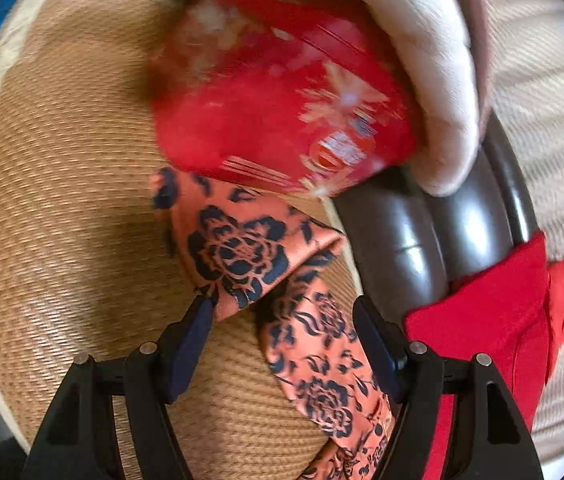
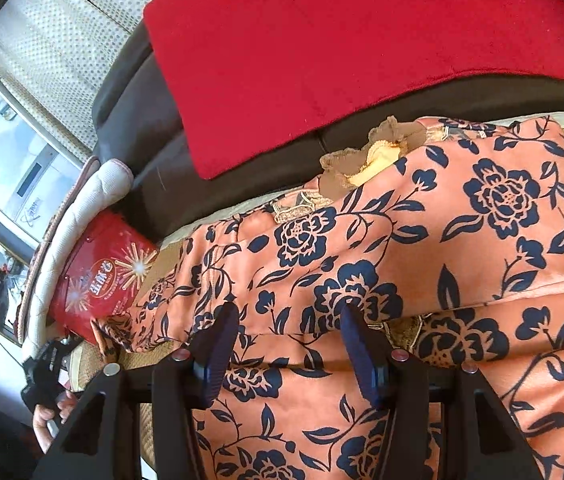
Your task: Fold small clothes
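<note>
An orange garment with dark blue flowers [image 2: 422, 240] lies spread on a woven straw mat [image 1: 62, 200]. In the left wrist view one narrow end of the garment [image 1: 242, 252] runs between the fingers of my left gripper [image 1: 282, 308]. That gripper is open; its left fingertip [image 1: 204, 308] touches the cloth's edge. My right gripper [image 2: 288, 320] stands open low over the garment's middle, with cloth and a fold line lying between its fingers and no pinch to be seen. A beige lace trim [image 2: 366, 156] shows at the garment's far edge.
A red snack bag [image 1: 282, 100] [image 2: 98, 276] lies at the mat's end against a white cushion [image 1: 422, 60]. A dark brown sofa back [image 1: 422, 240] borders the mat, with a red cloth [image 2: 322, 40] draped over it. A hand [image 2: 46, 420] shows at lower left.
</note>
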Demonstrator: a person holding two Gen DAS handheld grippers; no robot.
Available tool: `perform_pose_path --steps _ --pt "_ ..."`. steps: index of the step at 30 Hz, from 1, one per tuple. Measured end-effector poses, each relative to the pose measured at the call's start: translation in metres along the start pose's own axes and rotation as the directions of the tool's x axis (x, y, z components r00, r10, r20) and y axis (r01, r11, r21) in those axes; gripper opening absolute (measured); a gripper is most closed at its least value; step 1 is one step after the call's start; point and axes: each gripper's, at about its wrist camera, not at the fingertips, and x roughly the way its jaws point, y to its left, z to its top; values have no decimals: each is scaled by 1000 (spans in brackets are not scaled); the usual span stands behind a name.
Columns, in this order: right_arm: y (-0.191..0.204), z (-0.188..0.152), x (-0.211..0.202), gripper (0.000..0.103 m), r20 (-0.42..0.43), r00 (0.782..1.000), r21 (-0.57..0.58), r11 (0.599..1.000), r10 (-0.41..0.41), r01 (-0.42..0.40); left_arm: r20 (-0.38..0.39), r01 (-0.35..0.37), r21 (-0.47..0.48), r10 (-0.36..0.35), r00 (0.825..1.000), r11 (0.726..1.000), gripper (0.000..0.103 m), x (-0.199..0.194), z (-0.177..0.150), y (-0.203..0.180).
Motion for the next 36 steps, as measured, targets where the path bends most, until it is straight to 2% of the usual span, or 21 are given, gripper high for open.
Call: perform_pose_path --steps 2,4,7,8,10,12,14,17,20,25,30,33,35,36 --pt "0 -1 2 57 -8 1000 -6 1000 -1 1 -17 1 -38 -2 1000 999 73 -3 -3 -1" --pt "1 -1 3 57 -11 1000 -16 1000 -3 3 51 0 -60 3 999 998 73 -19 -4 -2" --pt "0 1 2 57 -11 1000 -16 1000 -5 5 184 -18 -12 20 983 1000 77 -49 -5 -14" --pt "-2 2 2 57 -12 1000 -15 1000 -6 6 195 -20 16 17 981 1000 78 -53 -7 -20" --pt "-4 3 3 57 -12 1000 -7 1000 -8 8 159 -2 59 -8 987 998 79 -45 -8 -27" --pt "-6 4 4 57 -13 1000 2 1000 -6 6 57 48 67 -52 997 997 79 -29 -15 -33" --pt "-7 5 3 57 -13 1000 9 1000 -4 5 -57 73 41 -71 996 996 79 -6 -22 -31" --pt "-7 4 1 57 -8 1000 -3 1000 -12 12 -126 42 -3 -42 991 999 79 16 -27 -22" --pt "-8 5 0 57 -5 1000 -9 1000 -24 24 -91 -30 -8 29 995 1000 79 27 -18 -13" --pt "-13 7 0 57 -4 999 3 999 -32 32 -58 -71 20 72 996 997 79 45 2 -13" --pt "-14 6 -2 57 -1 999 -11 999 -46 46 -62 -65 15 66 996 998 79 74 20 -11" --pt "-18 7 -5 57 18 998 -15 998 -68 69 -24 -82 37 83 996 996 77 72 28 -11" --pt "-25 9 -13 57 45 995 -3 996 -88 88 5 -90 89 90 996 992 55 73 30 -17" --pt "-32 12 -20 57 75 992 20 995 -103 102 7 -96 122 96 995 988 33 71 30 -21"
